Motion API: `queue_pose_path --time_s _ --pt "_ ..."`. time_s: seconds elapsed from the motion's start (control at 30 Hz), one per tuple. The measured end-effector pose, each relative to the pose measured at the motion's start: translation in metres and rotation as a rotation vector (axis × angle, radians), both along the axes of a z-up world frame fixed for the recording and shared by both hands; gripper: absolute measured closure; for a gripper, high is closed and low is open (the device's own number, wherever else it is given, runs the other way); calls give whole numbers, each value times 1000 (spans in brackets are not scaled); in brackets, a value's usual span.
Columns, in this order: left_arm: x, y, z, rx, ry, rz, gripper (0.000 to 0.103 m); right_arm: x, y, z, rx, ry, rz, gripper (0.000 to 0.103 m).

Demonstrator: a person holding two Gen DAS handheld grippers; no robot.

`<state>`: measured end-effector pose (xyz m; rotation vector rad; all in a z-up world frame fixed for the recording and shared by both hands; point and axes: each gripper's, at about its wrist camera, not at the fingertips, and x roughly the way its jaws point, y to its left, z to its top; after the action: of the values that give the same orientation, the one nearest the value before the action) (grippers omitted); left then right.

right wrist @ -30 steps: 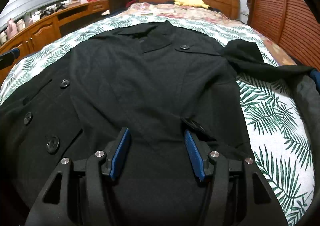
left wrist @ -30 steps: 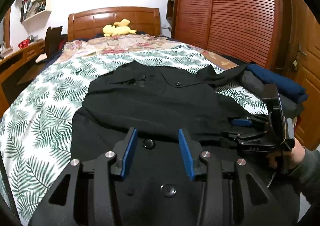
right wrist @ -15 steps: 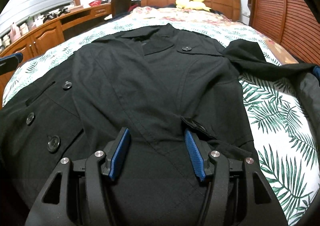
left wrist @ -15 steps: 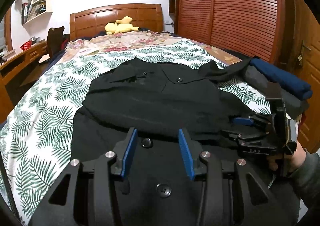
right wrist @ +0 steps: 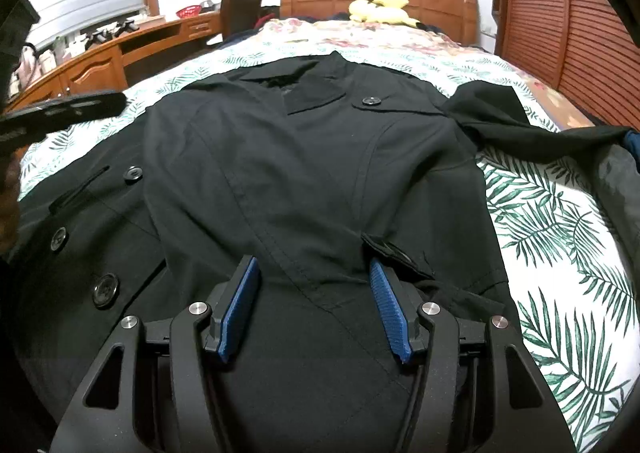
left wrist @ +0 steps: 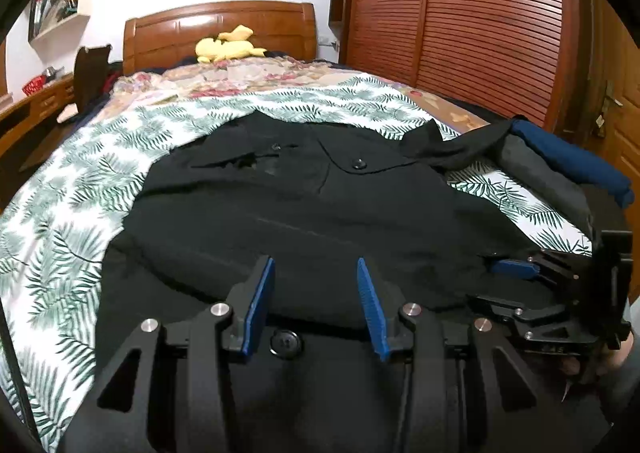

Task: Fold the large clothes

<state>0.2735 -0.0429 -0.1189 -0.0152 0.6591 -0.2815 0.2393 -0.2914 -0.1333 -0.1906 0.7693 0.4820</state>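
Observation:
A large black coat lies spread on the bed, collar toward the headboard. One sleeve trails off to the right. My left gripper hovers open low over the coat's near hem, just past a black button, with nothing pinched between its blue pads. In the right wrist view it shows only as a dark blur at the left edge. My right gripper stands open over the coat's front by a pocket flap. From the left wrist view the right gripper sits at the coat's right edge, a hand behind it.
The bed has a leaf-print sheet and a wooden headboard with a yellow plush toy. Folded grey and blue clothes are stacked at the bed's right edge. A slatted wardrobe stands right, a wooden desk left.
My left gripper has moved forward and a little lower over the coat's hem, and shows larger at the left edge of the right wrist view. The right gripper has kept still.

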Motion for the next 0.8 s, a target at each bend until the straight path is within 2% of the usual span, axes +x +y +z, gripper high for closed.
queue_pose_path --time_s 0.2,0.33,0.6,0.8 --pt "8 -2 -2 -20 5 -31 62 -1 2 0 -11 -17 -8 44" --pt "4 -4 -1 14 -18 -21 62 -3 4 0 -26 -34 -13 44" --pt "0 -2 -2 34 -20 -17 62 -1 4 1 -34 -15 -13 44" --pt "-2 -2 -3 39 -20 -24 62 -5 1 25 -39 -16 -9 44"
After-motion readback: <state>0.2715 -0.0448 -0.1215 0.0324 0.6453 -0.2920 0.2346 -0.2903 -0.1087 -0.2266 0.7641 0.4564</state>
